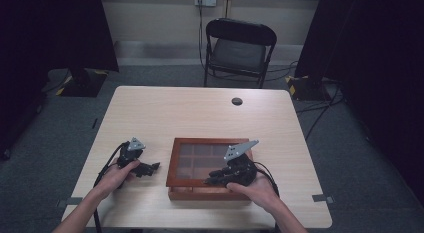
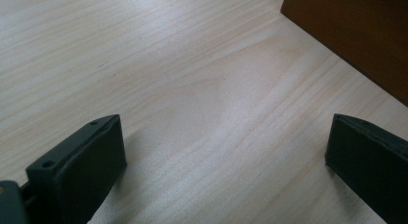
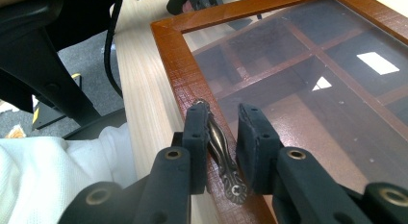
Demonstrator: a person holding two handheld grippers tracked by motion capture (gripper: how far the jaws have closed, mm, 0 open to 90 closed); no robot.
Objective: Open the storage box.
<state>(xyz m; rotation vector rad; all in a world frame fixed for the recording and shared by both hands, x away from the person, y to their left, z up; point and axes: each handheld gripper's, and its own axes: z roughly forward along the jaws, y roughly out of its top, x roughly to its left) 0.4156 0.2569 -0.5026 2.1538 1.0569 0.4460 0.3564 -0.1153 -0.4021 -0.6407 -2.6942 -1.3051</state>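
A shallow brown wooden box (image 1: 172, 163) with a glass lid over several compartments lies on the pale table, near its front edge. A small metal handle (image 3: 219, 142) sits on the lid's front frame (image 3: 178, 65). My right gripper (image 3: 226, 111) straddles that handle with its jaws close together: the left pad touches it and a thin gap shows at the right pad. In the high view the right gripper (image 1: 210, 180) lies over the box's front edge. My left gripper (image 2: 223, 137) rests open and wide on bare wood, left of the box (image 2: 356, 31), with nothing between its jaws (image 1: 150, 168).
A black folding chair (image 1: 240, 48) stands beyond the table's far edge. A round cable hole (image 1: 237, 101) sits near the far side of the table (image 1: 165, 113). Cables trail from both grippers toward the person. Dark curtains hang left and right.
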